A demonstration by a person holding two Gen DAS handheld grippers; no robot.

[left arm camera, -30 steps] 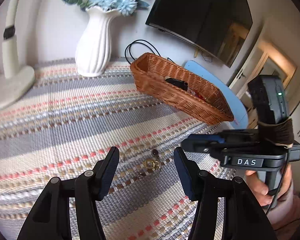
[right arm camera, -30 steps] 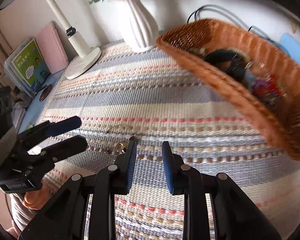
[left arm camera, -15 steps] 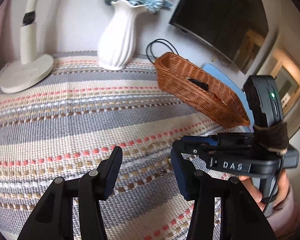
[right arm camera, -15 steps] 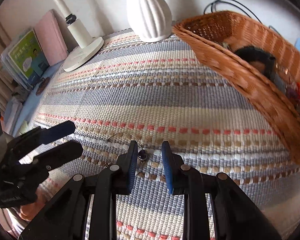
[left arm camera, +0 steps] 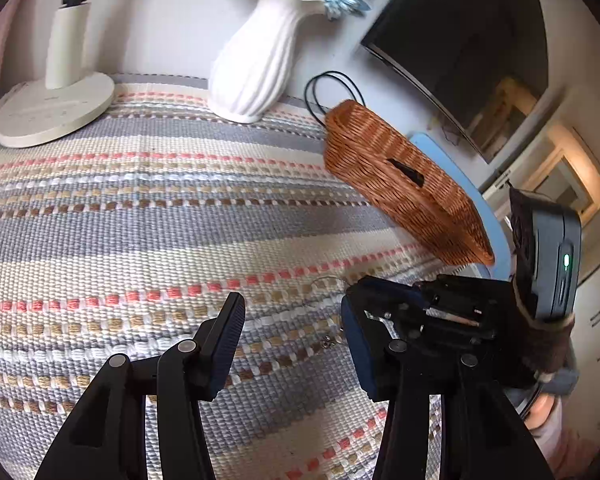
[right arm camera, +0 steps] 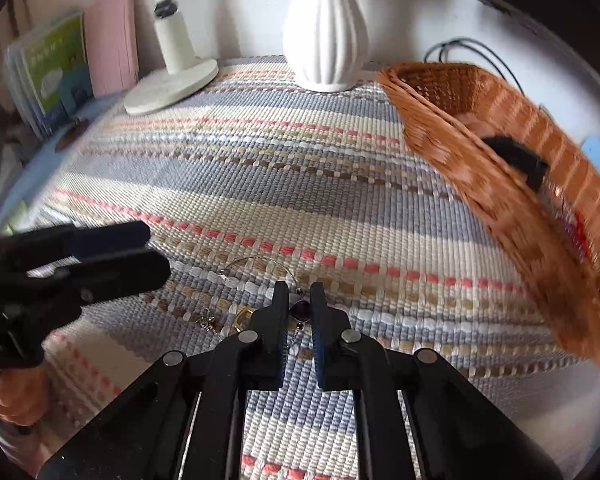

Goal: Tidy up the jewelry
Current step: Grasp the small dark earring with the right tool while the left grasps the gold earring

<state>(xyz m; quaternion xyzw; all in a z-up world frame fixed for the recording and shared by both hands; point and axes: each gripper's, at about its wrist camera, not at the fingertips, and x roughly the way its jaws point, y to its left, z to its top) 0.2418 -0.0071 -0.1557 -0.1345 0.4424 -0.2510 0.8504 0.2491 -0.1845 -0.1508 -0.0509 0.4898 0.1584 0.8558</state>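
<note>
A thin wire necklace (right arm camera: 256, 261) with a dark purple pendant (right arm camera: 300, 309) lies on the striped woven mat (right arm camera: 300, 184), beside a gold ring (right arm camera: 242, 318) and a small silver charm (right arm camera: 208, 320). My right gripper (right arm camera: 299, 300) is low over the mat with its narrow-set fingers on either side of the pendant. My left gripper (left arm camera: 292, 332) is open and empty above the mat. In its view the necklace wire (left arm camera: 326, 280) and the charm (left arm camera: 327, 344) show left of the right gripper's body (left arm camera: 440, 312). The wicker basket (right arm camera: 500, 152) holds dark items.
A white vase (left arm camera: 256, 60) with blue flowers and a white lamp base (left arm camera: 56, 108) stand at the mat's back. Books (right arm camera: 52, 68) and a pink folder lean at the left. A black cable (left arm camera: 332, 88) and a dark monitor (left arm camera: 460, 40) are behind the basket.
My right gripper has moved down and forward until its fingers straddle the pendant, and they have narrowed. My left gripper has drawn back to the left and stays open.
</note>
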